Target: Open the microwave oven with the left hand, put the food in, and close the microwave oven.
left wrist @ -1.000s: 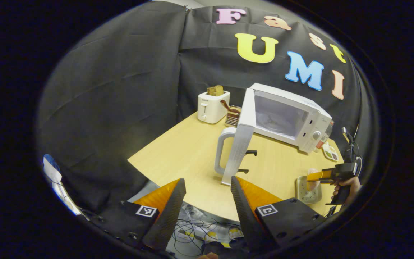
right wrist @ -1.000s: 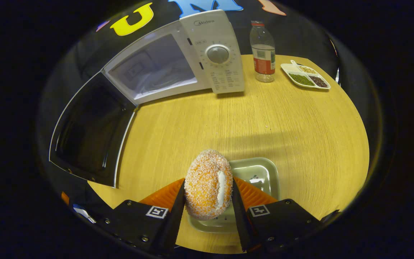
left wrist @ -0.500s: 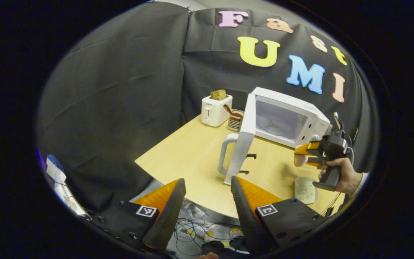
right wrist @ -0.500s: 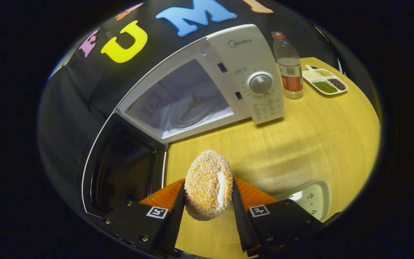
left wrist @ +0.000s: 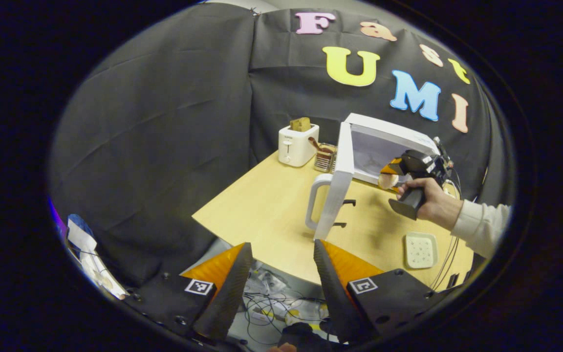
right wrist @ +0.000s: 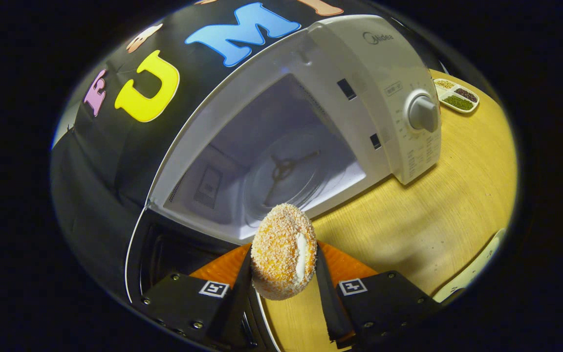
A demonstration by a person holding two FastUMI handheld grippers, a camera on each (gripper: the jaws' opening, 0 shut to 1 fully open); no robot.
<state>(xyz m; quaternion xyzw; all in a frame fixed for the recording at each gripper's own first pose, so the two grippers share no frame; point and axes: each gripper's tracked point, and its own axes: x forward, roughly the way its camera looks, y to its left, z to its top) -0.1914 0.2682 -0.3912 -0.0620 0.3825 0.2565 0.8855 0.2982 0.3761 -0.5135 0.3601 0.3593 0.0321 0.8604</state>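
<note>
A crumb-coated pastry [right wrist: 284,250] with a pale cream seam down one side sits clamped between the two fingers of the right gripper [right wrist: 281,274], held off the wooden table [right wrist: 408,215] just in front of the open microwave [right wrist: 340,98]. Beyond the pastry, the oven's pale cavity [right wrist: 262,166] stands lit and bare, its glass turntable [right wrist: 286,176] and three-armed hub visible on the floor of the chamber. The microwave door [right wrist: 174,249] hangs swung out at lower left, dark on its inner face. To the right of the cavity runs the control panel with a round dial [right wrist: 423,113], and past it, near the table's far edge, lies a divided dish of grains [right wrist: 457,97]. Seen from the left gripper view, a hand [left wrist: 430,200] in a pale sleeve [left wrist: 479,226] brings that same right gripper [left wrist: 391,172] and the pastry [left wrist: 387,181] up to the mouth of the microwave [left wrist: 389,146], whose door [left wrist: 337,190] stands edge-on with its looped handle [left wrist: 314,200] facing outward. A small square plate [left wrist: 421,249] lies on the table [left wrist: 262,210] near the hand. Behind the door stand a white toaster [left wrist: 297,144] with bread in its slot and a wire rack [left wrist: 325,157]. The left gripper [left wrist: 281,259] hangs back off the table's near edge, its fingers spread apart and holding nothing, above a tangle of cables [left wrist: 271,313] on the floor.
</note>
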